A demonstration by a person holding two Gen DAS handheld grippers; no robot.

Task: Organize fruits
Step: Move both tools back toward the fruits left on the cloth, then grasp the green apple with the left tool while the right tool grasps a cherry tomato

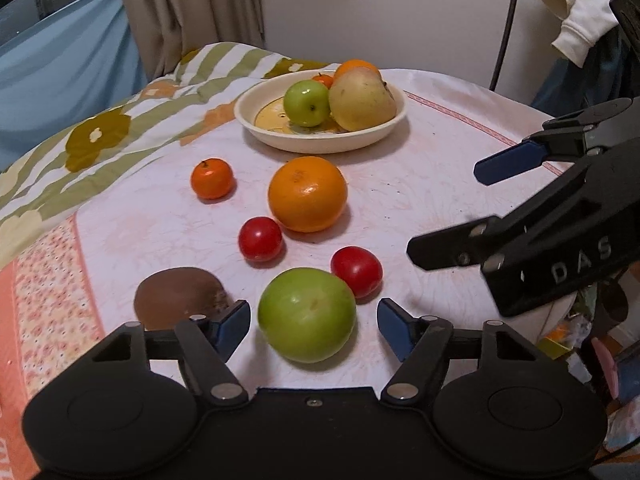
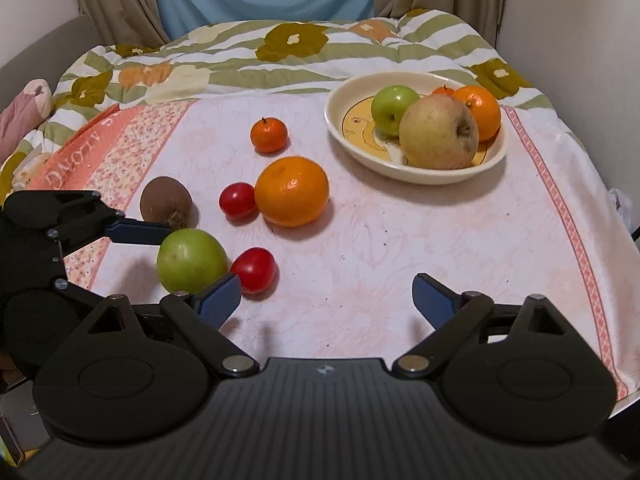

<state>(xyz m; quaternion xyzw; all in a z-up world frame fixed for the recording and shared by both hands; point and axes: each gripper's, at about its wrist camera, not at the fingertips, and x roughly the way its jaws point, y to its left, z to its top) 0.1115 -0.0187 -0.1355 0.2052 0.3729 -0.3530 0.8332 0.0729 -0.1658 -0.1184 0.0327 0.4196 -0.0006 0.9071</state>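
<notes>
A big green fruit (image 1: 306,314) lies on the pale tablecloth between the blue pads of my left gripper (image 1: 314,307), which stand slightly off its sides; the gripper is open. Around the fruit lie a brown kiwi (image 1: 176,296), two red tomatoes (image 1: 260,238) (image 1: 356,272), a large orange (image 1: 307,194) and a mandarin (image 1: 212,178). Further back, the cream bowl (image 1: 320,142) holds a green apple (image 1: 306,102), a yellow apple (image 1: 362,98), an orange and a small mandarin. My right gripper (image 2: 326,300) hovers open over bare cloth, right of the near tomato (image 2: 254,270).
A floral quilt (image 2: 280,52) covers the far side of the table, with curtains (image 2: 120,0) and a wall behind. The cloth's pink border (image 2: 568,216) marks the right edge. A white garment (image 1: 568,8) hangs at the far right in the left wrist view.
</notes>
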